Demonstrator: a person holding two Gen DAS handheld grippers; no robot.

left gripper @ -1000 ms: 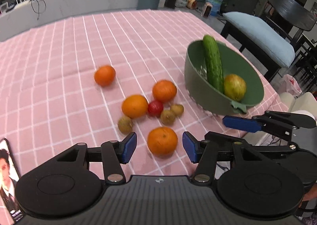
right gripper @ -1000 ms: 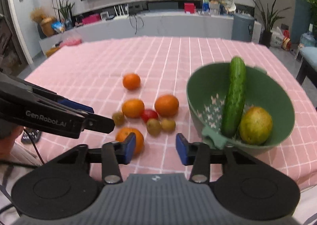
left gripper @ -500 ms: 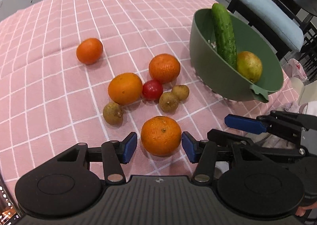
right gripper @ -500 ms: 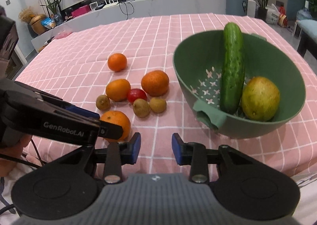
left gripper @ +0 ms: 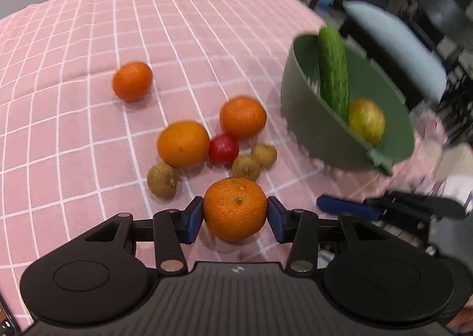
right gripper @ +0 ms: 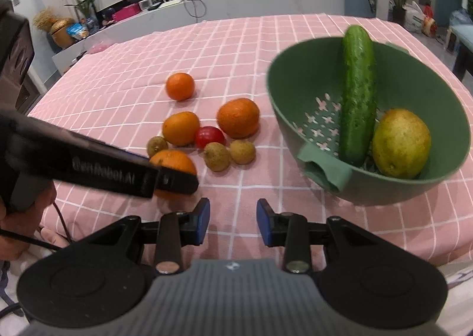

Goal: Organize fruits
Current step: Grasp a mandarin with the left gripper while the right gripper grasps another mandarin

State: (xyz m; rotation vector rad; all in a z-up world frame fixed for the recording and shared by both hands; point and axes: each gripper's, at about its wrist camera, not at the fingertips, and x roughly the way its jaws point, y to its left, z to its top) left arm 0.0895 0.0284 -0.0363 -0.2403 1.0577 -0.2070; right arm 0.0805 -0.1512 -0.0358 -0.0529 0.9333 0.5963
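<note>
My left gripper is shut on the nearest orange, its blue pads against both sides, at the near edge of the fruit pile. In the right wrist view that orange is partly hidden behind the left gripper's finger. Three more oranges, a red tomato and three small brown fruits lie on the pink checked cloth. The green colander bowl at the right holds a cucumber and a yellow-green pear. My right gripper is open and empty, just left of the bowl's handle.
The table's near edge runs just below both grippers. A chair with a light blue cushion stands beyond the bowl on the right. A low grey counter with clutter runs behind the table.
My left gripper has moved forward and closed on the nearest orange. My right gripper has come closer to the bowl and stays open.
</note>
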